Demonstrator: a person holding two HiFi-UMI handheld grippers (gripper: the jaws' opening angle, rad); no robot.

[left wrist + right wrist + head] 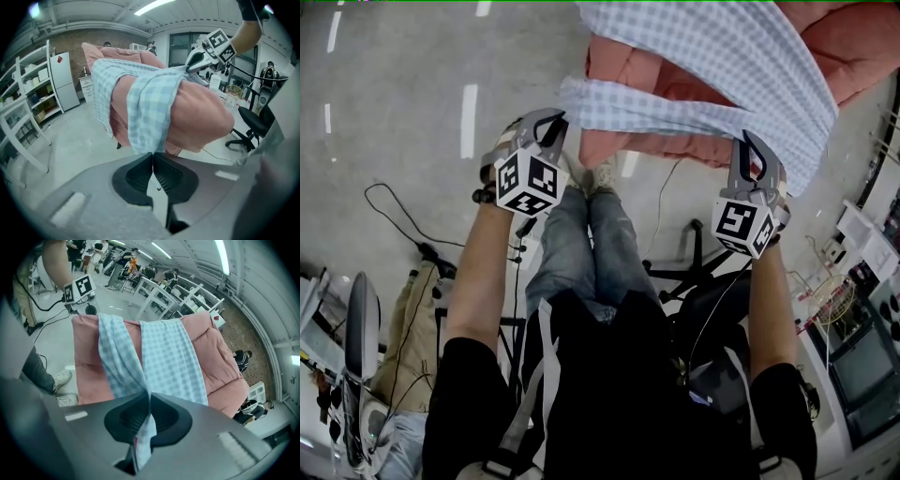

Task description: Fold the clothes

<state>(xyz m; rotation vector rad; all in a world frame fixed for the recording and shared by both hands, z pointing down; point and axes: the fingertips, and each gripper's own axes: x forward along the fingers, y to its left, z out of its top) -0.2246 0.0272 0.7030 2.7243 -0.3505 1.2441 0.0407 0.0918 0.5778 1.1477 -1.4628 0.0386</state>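
Pink armchair (862, 42) is used as the support. Checked cloth (722, 56) is draped across it, near edge left reachable from the front. That edge is pinched at two well-apart spots. Right gripper (149, 397) is clamped with fabric run through its jaws. Left gripper (152, 157) is closed on the hem at the very tips. The spread is probably kept so the cloth can be lifted flat.

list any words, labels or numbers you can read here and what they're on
No readable words or numbers anywhere.
Marker cubes: black-and-white square patterns only, no letters.
Red sticker on the fridge: too small to read.
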